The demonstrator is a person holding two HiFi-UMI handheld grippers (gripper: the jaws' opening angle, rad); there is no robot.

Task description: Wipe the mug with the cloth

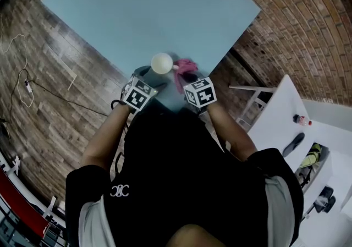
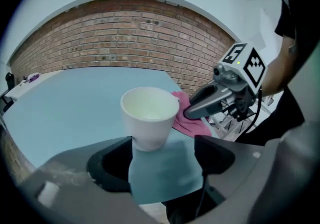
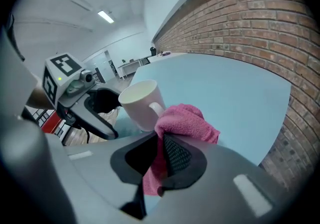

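On the table (image 2: 65, 103), near its edge, the mug (image 2: 149, 118) was stood upright just ahead of the left claw (image 2: 162, 149), held wide; beside it, the cloth (image 3: 187, 120) was pinched in the right claw (image 3: 160, 142).

White mug (image 2: 149, 118) stands upright, pink cloth (image 3: 185, 120) bunched beside its handle.

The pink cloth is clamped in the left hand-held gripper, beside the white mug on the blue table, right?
No: the pink cloth is clamped in the right hand-held gripper, as the right gripper view shows; it is beside the white mug on the blue table.
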